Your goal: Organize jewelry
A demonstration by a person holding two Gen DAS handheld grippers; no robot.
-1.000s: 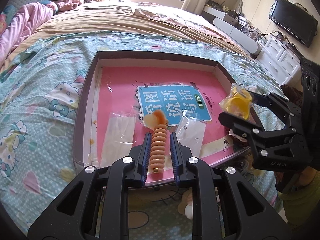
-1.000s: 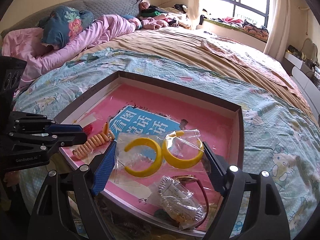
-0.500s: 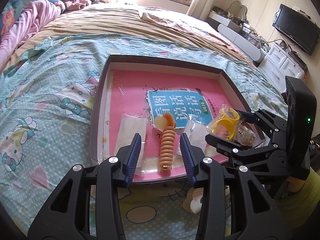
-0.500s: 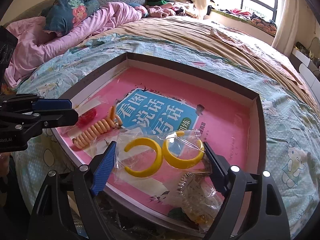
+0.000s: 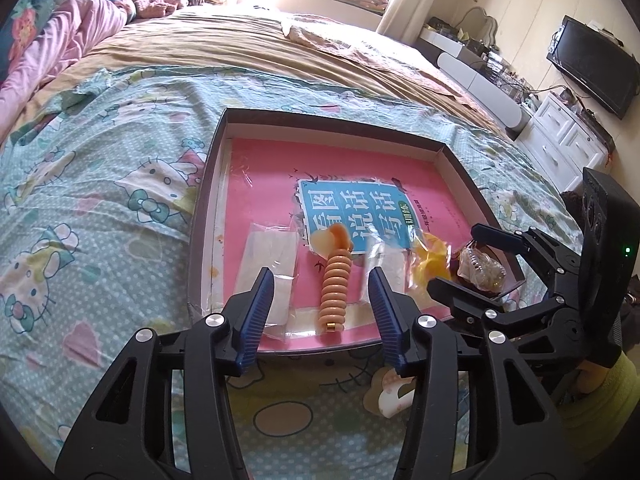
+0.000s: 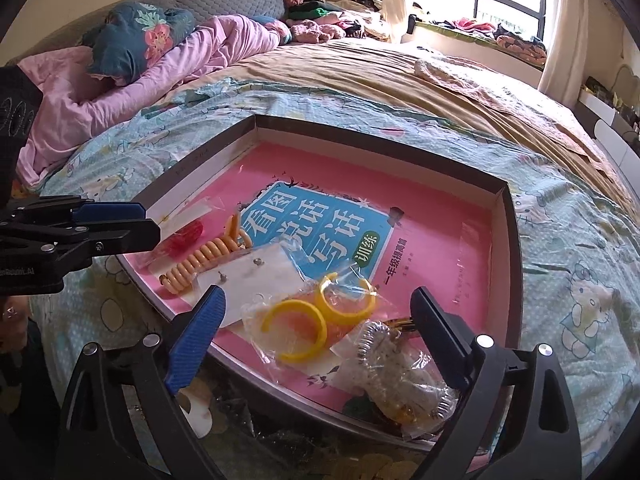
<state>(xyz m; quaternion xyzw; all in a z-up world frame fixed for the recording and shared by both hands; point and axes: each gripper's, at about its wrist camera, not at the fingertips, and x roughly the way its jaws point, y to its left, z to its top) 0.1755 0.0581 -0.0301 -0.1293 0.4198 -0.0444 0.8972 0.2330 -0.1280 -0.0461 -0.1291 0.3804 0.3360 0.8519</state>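
Both our grippers hover over the near edge of the jewelry tray, angled down, holding nothing.

Our left gripper (image 5: 321,312) has just been opening; its jaws stand apart on either side of the orange coiled piece (image 5: 335,292), which lies free on the pink tray floor near the front rim. Our right gripper (image 6: 316,344) has just been opening too, wide now, with the bag of yellow hoops (image 6: 316,320) lying between its jaws, untouched. Beside it a clear packet (image 6: 404,376) sits at the rim, its contents hard to make out. The tray (image 5: 208,184) rests on the patterned bedspread (image 5: 100,208); its far half is open pink floor around a blue label (image 6: 320,228).
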